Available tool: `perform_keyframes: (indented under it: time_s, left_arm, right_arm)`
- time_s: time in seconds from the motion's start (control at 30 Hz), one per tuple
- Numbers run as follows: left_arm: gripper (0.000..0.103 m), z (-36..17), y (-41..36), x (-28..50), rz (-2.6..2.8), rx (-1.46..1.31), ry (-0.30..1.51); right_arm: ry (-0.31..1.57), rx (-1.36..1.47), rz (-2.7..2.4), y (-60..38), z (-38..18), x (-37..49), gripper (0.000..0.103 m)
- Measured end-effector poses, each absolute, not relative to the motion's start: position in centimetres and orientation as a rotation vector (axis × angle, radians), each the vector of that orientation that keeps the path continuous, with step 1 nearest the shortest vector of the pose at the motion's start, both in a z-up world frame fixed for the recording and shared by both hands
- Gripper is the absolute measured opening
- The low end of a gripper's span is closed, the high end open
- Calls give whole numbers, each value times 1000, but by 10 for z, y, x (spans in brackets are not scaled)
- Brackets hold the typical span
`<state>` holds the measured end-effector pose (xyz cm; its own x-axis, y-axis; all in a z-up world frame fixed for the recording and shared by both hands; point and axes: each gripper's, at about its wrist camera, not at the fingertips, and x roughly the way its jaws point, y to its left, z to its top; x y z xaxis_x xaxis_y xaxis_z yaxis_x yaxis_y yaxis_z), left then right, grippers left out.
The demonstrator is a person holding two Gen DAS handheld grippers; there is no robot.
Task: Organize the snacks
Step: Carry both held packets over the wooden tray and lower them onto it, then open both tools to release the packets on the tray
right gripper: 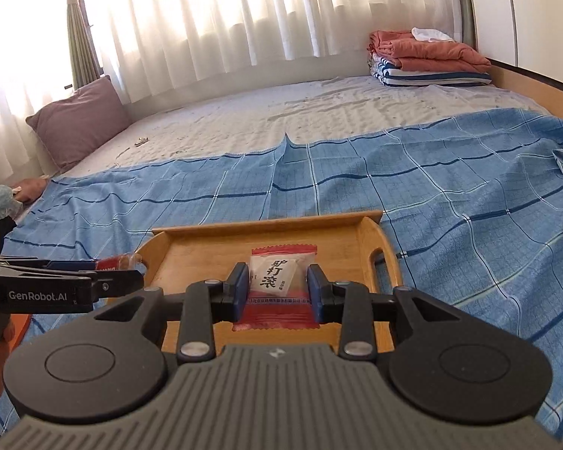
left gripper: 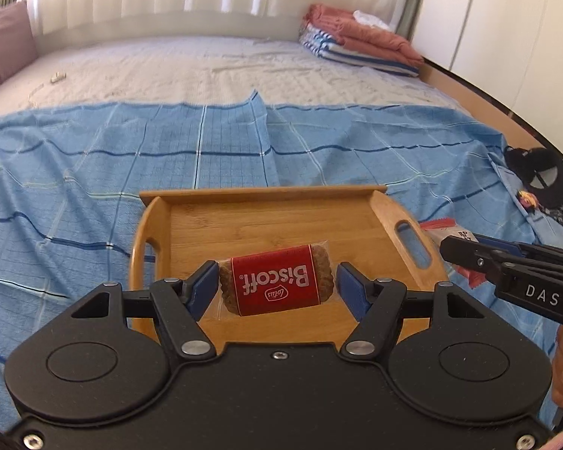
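My left gripper (left gripper: 277, 285) holds a red Biscoff biscuit pack (left gripper: 276, 282) between its blue pads at a medium spread, the left pad against the wrapper, while contact at the right pad cannot be confirmed; my right gripper (right gripper: 277, 287) is clamped narrow on a red-and-white snack packet (right gripper: 279, 275) printed with black characters. Both items are positioned over the wooden tray (left gripper: 191, 221), which rests on the blue checked cloth (left gripper: 75, 172) covering the near part of the bed. Beyond the cloth lie the bare mattress (right gripper: 319, 108), a purple pillow (right gripper: 79, 120) at the left, folded bedding (right gripper: 428, 60) at the far right, and white curtains (right gripper: 244, 18).
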<state>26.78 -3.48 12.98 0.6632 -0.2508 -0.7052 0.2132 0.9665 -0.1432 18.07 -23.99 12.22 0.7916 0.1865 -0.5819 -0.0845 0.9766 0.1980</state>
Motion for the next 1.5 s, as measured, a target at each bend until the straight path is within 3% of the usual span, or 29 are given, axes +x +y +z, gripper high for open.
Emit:
perform_keyframes:
  time_s: [0.53, 0.87, 1.5]
  left_arm:
    - [67, 45, -66, 391, -179, -49, 927]
    - [67, 18, -75, 400, -169, 7, 960]
    - [68, 15, -81, 400, -160, 54, 940]
  right_arm:
    - [812, 206, 134, -234, 41, 303, 39]
    - [844, 151, 148, -224, 19, 313, 39]
    - [853, 112, 153, -222, 15, 314, 38]
